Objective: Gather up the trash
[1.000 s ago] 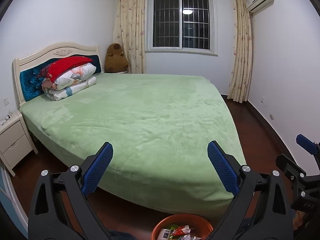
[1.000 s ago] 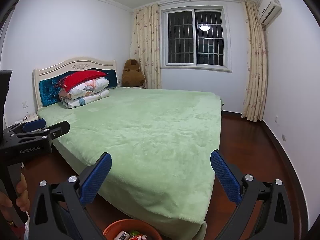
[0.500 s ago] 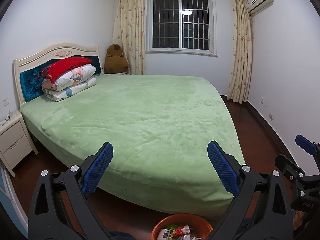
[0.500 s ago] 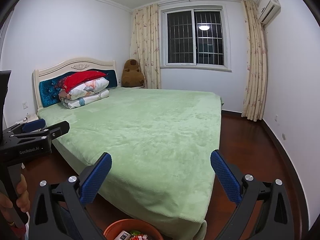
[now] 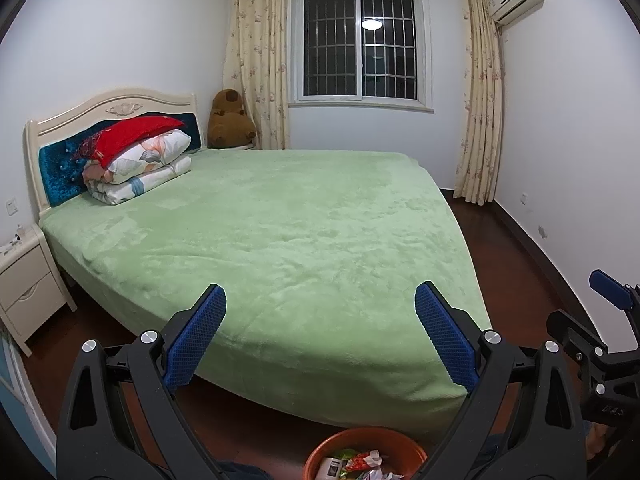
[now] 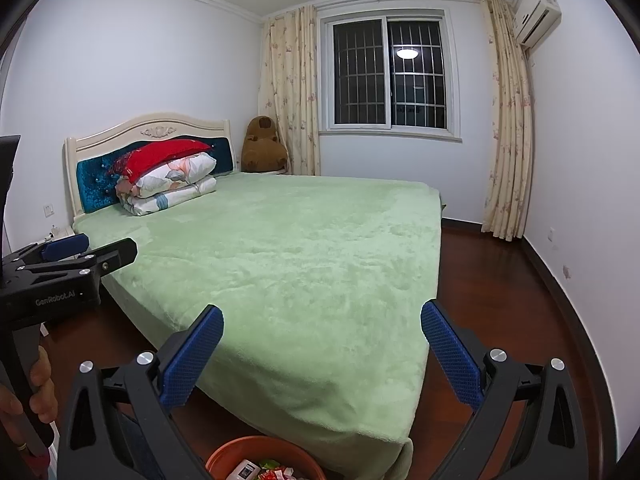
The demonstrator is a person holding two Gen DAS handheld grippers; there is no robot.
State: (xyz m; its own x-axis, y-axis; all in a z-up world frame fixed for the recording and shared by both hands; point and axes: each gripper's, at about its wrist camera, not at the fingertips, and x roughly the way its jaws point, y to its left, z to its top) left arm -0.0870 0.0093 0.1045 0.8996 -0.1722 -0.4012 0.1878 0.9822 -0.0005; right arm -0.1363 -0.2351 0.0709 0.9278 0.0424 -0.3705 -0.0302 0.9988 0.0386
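An orange-brown basin stands on the floor at the foot of the bed, holding crumpled wrappers and a small white box. My left gripper hangs above it, open and empty, its blue pads spread wide. My right gripper is likewise open and empty, held beside the left one. In the left wrist view the right gripper shows at the right edge; in the right wrist view the left gripper shows at the left edge, held by a hand.
A large bed with a green blanket fills the room. Folded bedding and a red pillow lie at the headboard. A white nightstand stands left of the bed. A brown plush toy sits in the corner. Dark wood floor runs along the right.
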